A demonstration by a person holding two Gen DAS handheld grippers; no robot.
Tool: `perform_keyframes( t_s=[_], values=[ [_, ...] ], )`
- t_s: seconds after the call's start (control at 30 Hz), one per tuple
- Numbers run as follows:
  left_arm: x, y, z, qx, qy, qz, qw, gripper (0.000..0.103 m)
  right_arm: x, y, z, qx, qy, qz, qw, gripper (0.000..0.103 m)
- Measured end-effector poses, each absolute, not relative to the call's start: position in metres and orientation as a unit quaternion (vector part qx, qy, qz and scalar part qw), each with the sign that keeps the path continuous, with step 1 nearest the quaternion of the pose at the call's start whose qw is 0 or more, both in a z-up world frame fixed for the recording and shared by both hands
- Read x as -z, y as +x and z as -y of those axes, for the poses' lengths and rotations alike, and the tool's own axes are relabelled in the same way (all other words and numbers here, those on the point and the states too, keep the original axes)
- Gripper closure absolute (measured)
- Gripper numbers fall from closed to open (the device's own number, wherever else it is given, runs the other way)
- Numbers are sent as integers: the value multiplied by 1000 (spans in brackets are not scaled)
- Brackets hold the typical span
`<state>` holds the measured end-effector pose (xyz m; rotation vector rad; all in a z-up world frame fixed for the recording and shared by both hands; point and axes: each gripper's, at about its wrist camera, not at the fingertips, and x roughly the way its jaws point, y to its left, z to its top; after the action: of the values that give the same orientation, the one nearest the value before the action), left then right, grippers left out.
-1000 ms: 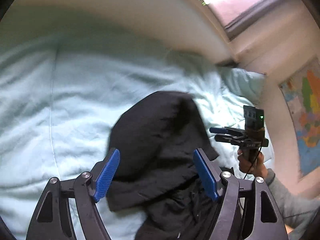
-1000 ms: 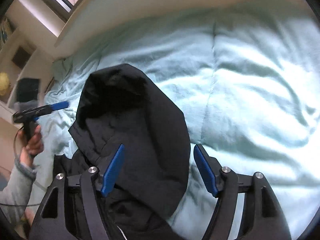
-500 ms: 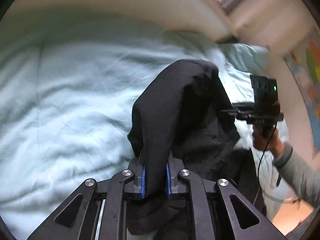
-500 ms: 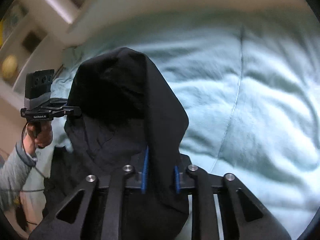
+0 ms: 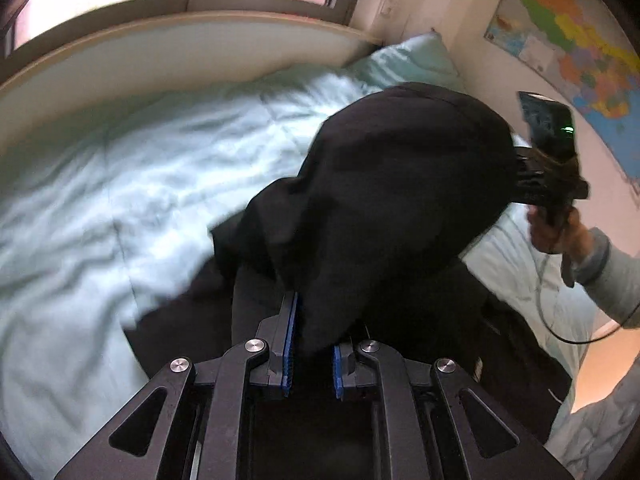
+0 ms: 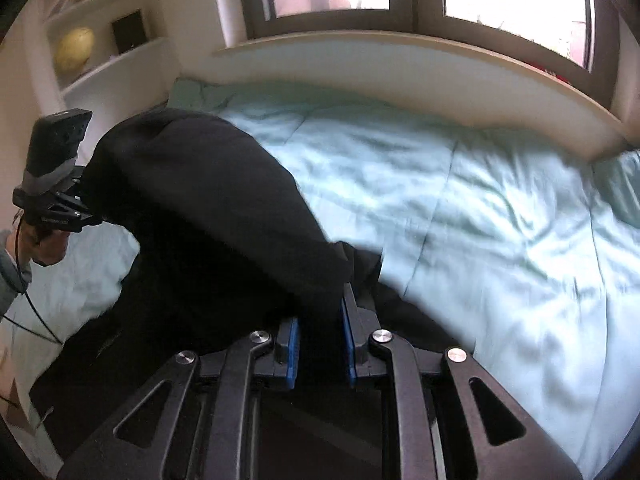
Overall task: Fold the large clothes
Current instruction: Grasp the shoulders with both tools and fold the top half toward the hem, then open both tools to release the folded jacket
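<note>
left view, hand-held gripper: left hand-held gripper (image 5: pixel 311 342) clamped narrow on a bunch of the black garment (image 5: pixel 392 200); jaws have just been closing, cloth between the pads.
left view, garment: lifted off the bed (image 5: pixel 120 200), stretched across to the right hand-held gripper (image 5: pixel 536 184), whose tips are hidden by cloth; lower part trails on the duvet.
left view, progress: both sides picked up only; no fold visible, judged early in the task.
left view, surroundings: pillow (image 5: pixel 412 60) at far corner, wall map (image 5: pixel 572 28), window above headboard.
right view, hand-held gripper: right one (image 6: pixel 320 340) narrow, pinching black fabric; jaws likewise have just been closing on it.
right view, garment: hangs slack between both grippers, bulging near the left one (image 6: pixel 60 208); rest bunched at near bed edge.
right view, left to do: probably spread flat, then fold.
right view, obstacles: wrinkled duvet; shelf (image 6: pixel 100 56) with globe, well apart; cable dangles by the hand (image 6: pixel 46 246).
</note>
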<state>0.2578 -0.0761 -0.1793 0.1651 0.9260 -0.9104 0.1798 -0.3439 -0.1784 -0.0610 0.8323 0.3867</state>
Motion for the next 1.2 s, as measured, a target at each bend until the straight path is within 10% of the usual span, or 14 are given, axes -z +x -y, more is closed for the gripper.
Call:
perform_keyframes(
  t_s=[0.3,0.5,0.57,0.77,1.2],
  values=[
    [290,198,22,317,-92,-563,758,85,281,112,320,-131,-45,-564,814,82],
    [206,189,4,298,-58,-521,798,84,219,109,356,-114,8,-532,839,71],
    [174,199,14,311,-42,-492,812,82,181,121,359,-120,24,-490,863,48],
    [148,264,69,374,-108,-465,795,61,139,198,320,-144,97,-452,875,47],
    [318,213,74,328,-117,-599,721,65,339,142,261,-114,76,-594,793,46]
  ],
)
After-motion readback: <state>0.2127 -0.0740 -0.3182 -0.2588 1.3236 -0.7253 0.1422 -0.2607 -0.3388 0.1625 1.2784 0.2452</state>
